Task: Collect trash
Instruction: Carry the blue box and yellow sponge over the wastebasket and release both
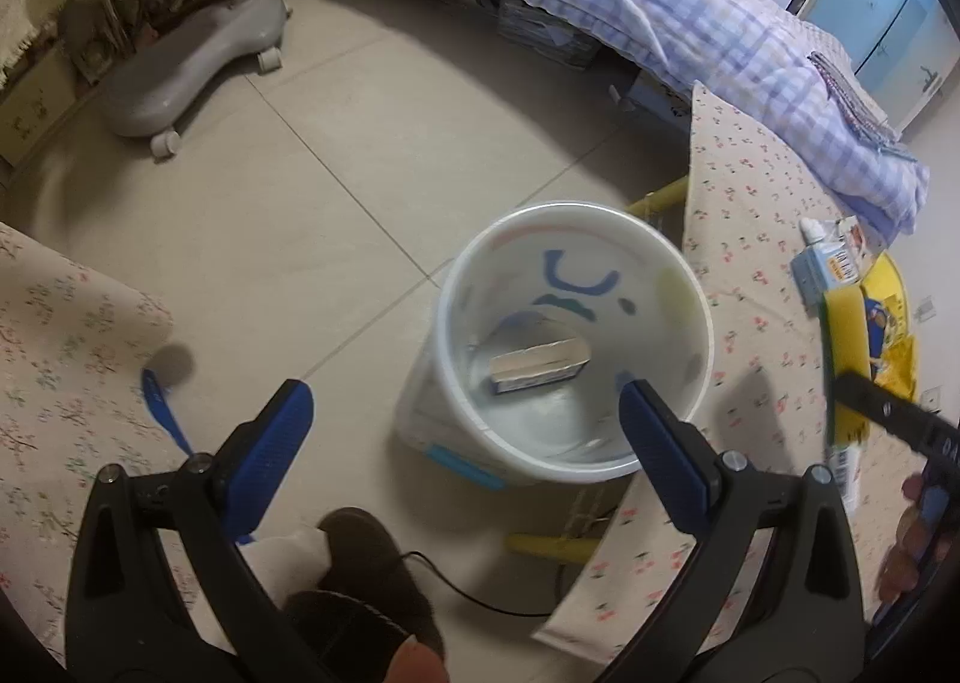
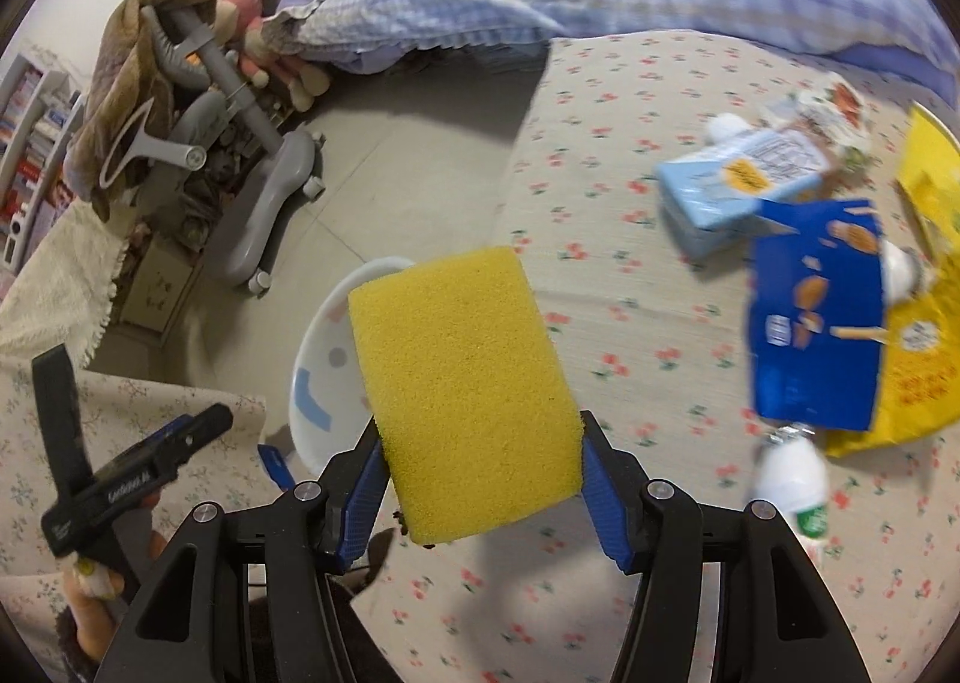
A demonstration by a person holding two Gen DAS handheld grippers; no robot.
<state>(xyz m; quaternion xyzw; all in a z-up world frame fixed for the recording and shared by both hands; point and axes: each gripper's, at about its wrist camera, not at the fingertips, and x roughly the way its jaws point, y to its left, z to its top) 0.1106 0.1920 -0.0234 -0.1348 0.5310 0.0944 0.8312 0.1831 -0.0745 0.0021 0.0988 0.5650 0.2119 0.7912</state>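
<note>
The yellow sponge (image 2: 465, 392) sits clamped between the blue pads of the right gripper (image 2: 480, 479), held above the flowered tablecloth (image 2: 630, 335) with its far end reaching toward the rim of the white bucket (image 2: 324, 347). That bucket (image 1: 573, 347) stands on the tiled floor (image 1: 336, 191) beside the table's edge, and a small carton (image 1: 537, 366) already lies at its bottom. The left gripper (image 1: 465, 431) hangs above it with its jaws spread wide and nothing between them. The step in hand looks like carrying the sponge across to the bucket. The next move calls for bringing the sponge fully over the bucket's mouth, clear of the left gripper, before the pads let go. More trash waits on the cloth: a pale blue carton (image 2: 735, 182), a blue wrapper (image 2: 816, 317), a yellow bag (image 2: 924, 377) and a small white bottle (image 2: 792, 482).
</note>
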